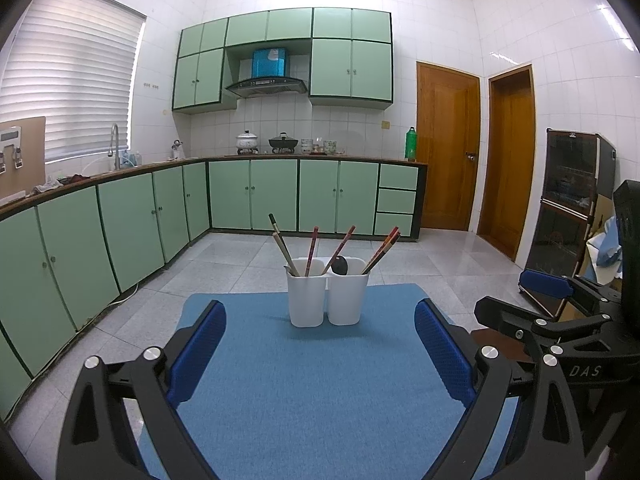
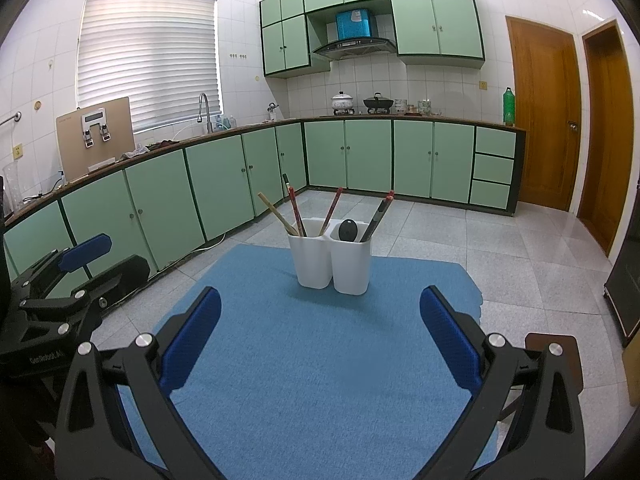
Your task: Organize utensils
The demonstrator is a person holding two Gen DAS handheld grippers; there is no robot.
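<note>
Chopsticks [image 1: 311, 250] and a black spoon [image 1: 340, 266] stand in two touching white plastic cups [image 1: 326, 300] at my blue mat's [image 1: 304, 392] far edge, both my jaws wide, empty.

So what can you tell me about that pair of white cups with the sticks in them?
The white holder looks like smooth plastic: two tall cups pressed side by side, upright on the blue mat. The left cup holds several chopsticks leaning outward; the right one holds more chopsticks and a dark spoon. Neither gripper touches it.
</note>
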